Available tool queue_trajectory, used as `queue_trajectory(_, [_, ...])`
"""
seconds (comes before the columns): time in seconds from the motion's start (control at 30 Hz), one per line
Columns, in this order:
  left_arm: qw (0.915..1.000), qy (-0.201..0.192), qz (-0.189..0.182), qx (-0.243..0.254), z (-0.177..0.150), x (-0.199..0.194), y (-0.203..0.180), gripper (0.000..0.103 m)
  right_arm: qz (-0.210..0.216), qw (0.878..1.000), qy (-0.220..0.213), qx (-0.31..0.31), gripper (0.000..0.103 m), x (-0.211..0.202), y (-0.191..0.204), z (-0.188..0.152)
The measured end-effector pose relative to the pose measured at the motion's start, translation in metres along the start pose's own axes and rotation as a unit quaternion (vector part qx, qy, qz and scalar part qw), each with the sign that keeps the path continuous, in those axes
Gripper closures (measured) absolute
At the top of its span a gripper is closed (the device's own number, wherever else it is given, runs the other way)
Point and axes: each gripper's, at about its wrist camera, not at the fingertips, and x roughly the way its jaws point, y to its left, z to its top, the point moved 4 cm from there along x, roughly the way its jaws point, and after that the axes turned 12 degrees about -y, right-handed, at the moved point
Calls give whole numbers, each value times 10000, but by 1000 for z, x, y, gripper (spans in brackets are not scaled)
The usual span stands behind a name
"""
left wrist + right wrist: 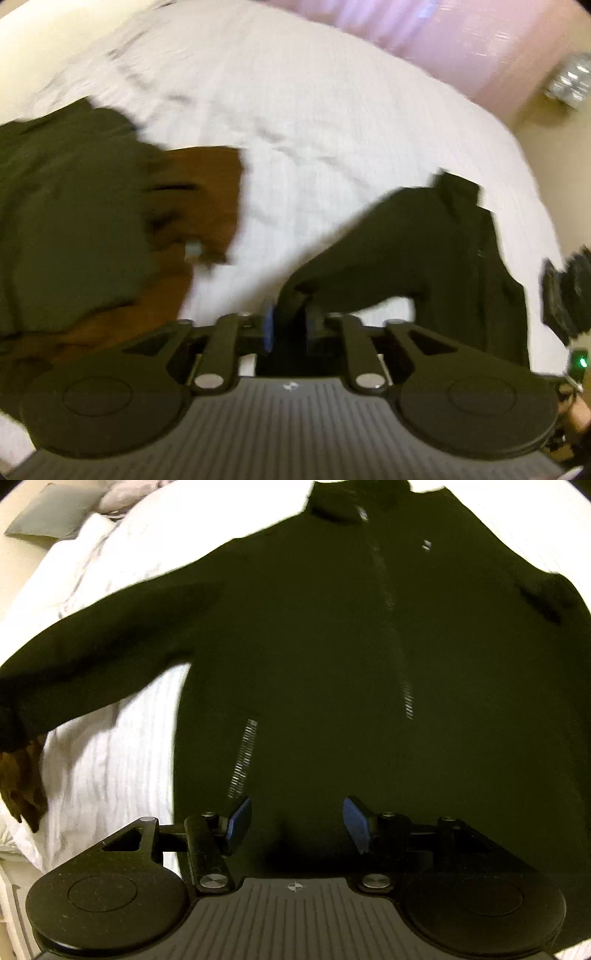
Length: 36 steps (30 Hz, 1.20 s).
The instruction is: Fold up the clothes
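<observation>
Black zip-front jacket (332,646) lies flat on ribbed white bedding (110,738); we note left gripper (288,325) pinching its sleeve cuff (369,251), right gripper (297,821) spread above the hem

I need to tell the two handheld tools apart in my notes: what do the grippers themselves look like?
Both look alike. The left gripper and right gripper have black linkage arms on round black discs, silver pivot screws, blue finger pads, and a ribbed grey body bearing a small crosshair marking. No cables or sleeves are visible.
</observation>
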Motion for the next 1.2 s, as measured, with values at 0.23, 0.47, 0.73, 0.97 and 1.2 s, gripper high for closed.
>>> queue_trajectory(0.23, [9909, -287, 1303, 160, -6, 21, 45, 79, -28, 10000, 47, 33, 44, 1, 8, -10])
queue_trajectory(0.47, [9929, -502, 873, 629, -25, 20, -8, 71, -509, 9985, 177, 8, 44, 7, -18, -24])
queue_trajectory(0.73, [9916, 1, 202, 1278, -51, 49, -94, 67, -1142, 9928, 294, -212, 44, 21, -60, -43])
queue_trajectory(0.97, [9814, 365, -350, 1853, -65, 83, -168, 64, -1019, 9774, 479, -1787, 20, 23, -51, -73])
queue_trajectory(1.2, [9717, 381, -764, 2201, -68, 95, -224, 61, -1015, 9673, 569, -2253, 91, 4, -64, -64])
